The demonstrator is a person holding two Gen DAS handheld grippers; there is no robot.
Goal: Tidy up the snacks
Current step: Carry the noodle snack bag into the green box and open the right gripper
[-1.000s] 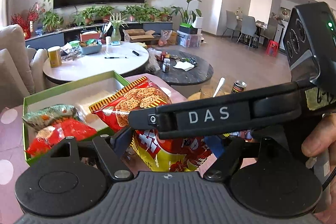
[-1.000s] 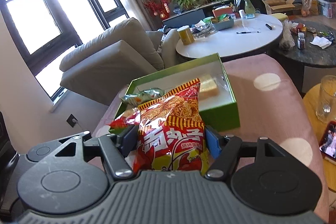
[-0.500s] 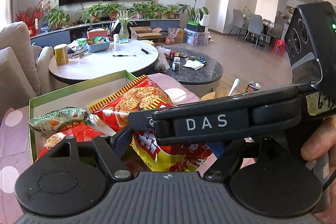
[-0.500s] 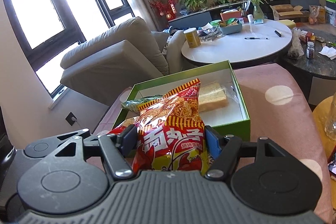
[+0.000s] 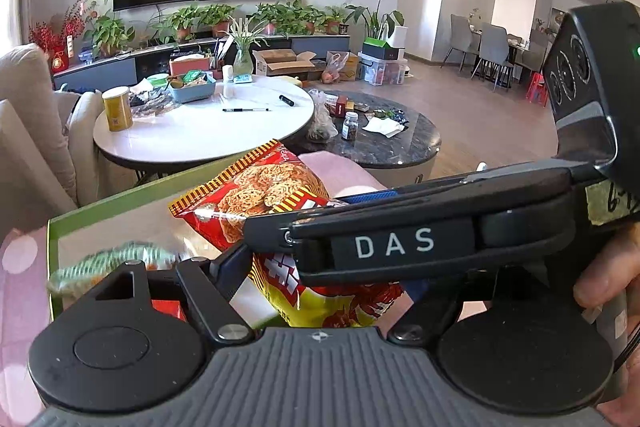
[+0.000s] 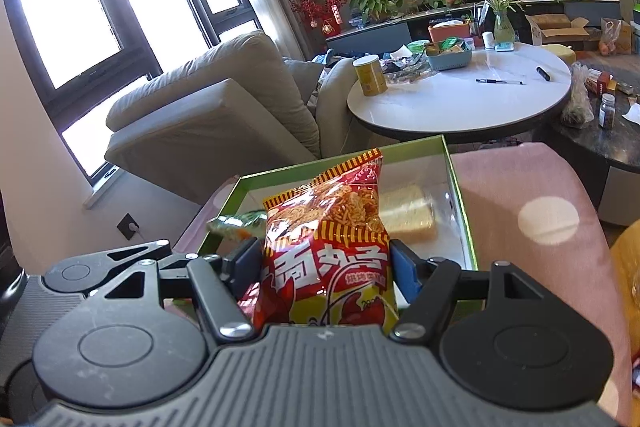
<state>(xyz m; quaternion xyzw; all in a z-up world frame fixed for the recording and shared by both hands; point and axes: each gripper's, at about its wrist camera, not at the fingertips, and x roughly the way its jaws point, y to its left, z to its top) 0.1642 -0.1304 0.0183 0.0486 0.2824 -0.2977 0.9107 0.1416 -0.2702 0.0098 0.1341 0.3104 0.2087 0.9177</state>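
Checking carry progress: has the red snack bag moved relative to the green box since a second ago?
Yes. In the right wrist view the red bag has advanced over the green box, now covering part of its interior.

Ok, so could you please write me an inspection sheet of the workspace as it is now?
Surface: pink cloth with pale dots, covering the work table.
Job's things: red snack bag held over the green box; a green packet and a pale packet lie inside the box.
Clutter: nothing seen on the cloth near the box.
Grippers: right gripper is shut on the red snack bag; the bag also sits between the left gripper fingers, but its grip is unclear.
Cables: a thin black cable beside the hand.
Surroundings: white round table with small items, sofa.
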